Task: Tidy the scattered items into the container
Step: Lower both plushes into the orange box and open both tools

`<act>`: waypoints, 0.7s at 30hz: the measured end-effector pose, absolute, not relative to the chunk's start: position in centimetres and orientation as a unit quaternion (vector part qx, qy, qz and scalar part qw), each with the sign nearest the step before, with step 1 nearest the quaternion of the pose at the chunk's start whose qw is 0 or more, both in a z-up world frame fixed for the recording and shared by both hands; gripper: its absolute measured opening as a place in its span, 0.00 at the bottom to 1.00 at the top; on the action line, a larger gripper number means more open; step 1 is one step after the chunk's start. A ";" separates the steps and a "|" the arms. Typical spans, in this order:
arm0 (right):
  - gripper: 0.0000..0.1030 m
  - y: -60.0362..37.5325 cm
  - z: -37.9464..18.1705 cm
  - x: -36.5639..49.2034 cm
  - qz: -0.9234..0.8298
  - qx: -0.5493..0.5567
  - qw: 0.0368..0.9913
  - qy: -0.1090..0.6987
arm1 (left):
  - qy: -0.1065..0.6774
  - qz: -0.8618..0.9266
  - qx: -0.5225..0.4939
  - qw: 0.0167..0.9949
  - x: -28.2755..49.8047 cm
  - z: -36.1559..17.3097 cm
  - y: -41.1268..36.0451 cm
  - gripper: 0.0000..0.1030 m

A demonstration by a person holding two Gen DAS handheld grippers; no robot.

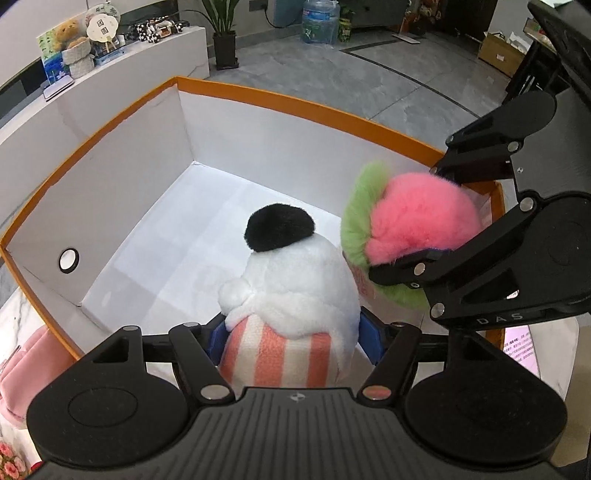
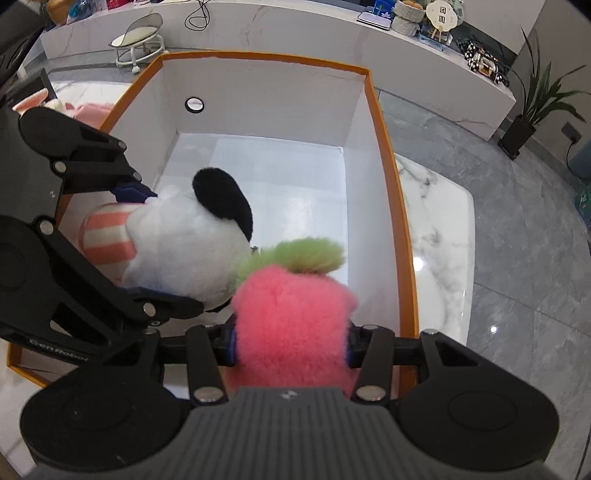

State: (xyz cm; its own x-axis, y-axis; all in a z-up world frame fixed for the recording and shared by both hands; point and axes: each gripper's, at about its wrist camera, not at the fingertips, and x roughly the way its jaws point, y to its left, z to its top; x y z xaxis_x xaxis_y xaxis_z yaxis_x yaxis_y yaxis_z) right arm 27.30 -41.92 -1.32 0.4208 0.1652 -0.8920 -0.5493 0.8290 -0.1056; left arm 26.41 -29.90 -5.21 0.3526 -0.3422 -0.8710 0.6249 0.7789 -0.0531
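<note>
A white plush dog (image 1: 295, 288) with a black ear and a pink-striped body sits between the blue pads of my left gripper (image 1: 293, 339), which is shut on it over the box's near end. The dog (image 2: 184, 243) and the left gripper (image 2: 147, 243) also show in the right wrist view. My right gripper (image 2: 291, 345) is shut on a fluffy pink plush (image 2: 291, 325) with a green tuft, held beside the dog. In the left wrist view the pink plush (image 1: 417, 221) and right gripper (image 1: 436, 214) hang over the box's right side. The orange-rimmed white box (image 1: 280, 99) has a bare floor.
The box (image 2: 384, 140) stands on a white marble table (image 2: 443, 229). A pink plush (image 1: 18, 369) lies on the table left of the box, seen also as pink plush (image 2: 88, 110). A low white counter (image 2: 295, 29) with ornaments runs behind; grey tiled floor (image 1: 369, 70) beyond.
</note>
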 end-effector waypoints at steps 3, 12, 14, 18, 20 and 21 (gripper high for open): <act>0.51 -41.9 -1.5 27.2 0.218 -0.200 0.820 0.490 | 0.487 -0.299 0.152 0.806 26.0 -5.0 -29.8 0.78; 0.56 -42.2 -1.2 27.3 0.210 -0.190 0.824 0.491 | 0.489 -0.298 0.146 0.807 24.8 -4.2 -29.6 0.77; 0.57 -42.4 -1.1 27.3 0.209 -0.186 0.825 0.492 | 0.489 -0.299 0.144 0.807 24.6 -4.1 -29.8 0.77; 0.58 -42.5 -1.0 27.3 0.207 -0.183 0.825 0.494 | 0.488 -0.299 0.146 0.807 24.8 -4.0 -30.2 0.77; 0.58 -42.5 -1.0 27.2 0.205 -0.182 0.825 0.494 | 0.487 -0.299 0.146 0.808 24.9 -3.9 -30.2 0.77; 0.58 -42.5 -1.0 27.2 0.205 -0.182 0.825 0.494 | 0.487 -0.298 0.146 0.808 24.9 -3.9 -30.3 0.77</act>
State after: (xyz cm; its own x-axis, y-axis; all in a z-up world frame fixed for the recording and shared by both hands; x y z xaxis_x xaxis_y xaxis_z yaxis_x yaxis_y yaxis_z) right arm 27.22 -42.52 -0.97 0.4276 0.1576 -0.8901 -0.5177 0.8499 -0.0982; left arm 24.94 -30.26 -3.86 0.3480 -0.3399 -0.8737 0.6246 0.7791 -0.0543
